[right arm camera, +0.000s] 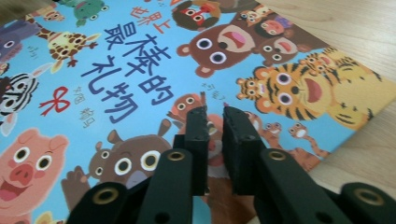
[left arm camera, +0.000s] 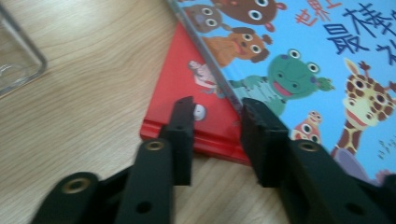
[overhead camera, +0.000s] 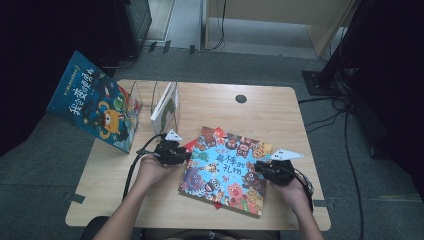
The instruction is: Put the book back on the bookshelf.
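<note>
Meanwhile left gripper jaws gape at the red book's edge; right gripper jaws nearly shut.

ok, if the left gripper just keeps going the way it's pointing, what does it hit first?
Most likely the red book, whose corner pokes out from under the blue animal picture book. The left gripper points at that corner, jaws apart with nothing between them. Depth is unclear; the right-hand jaw may catch the blue cover's edge first.
</note>
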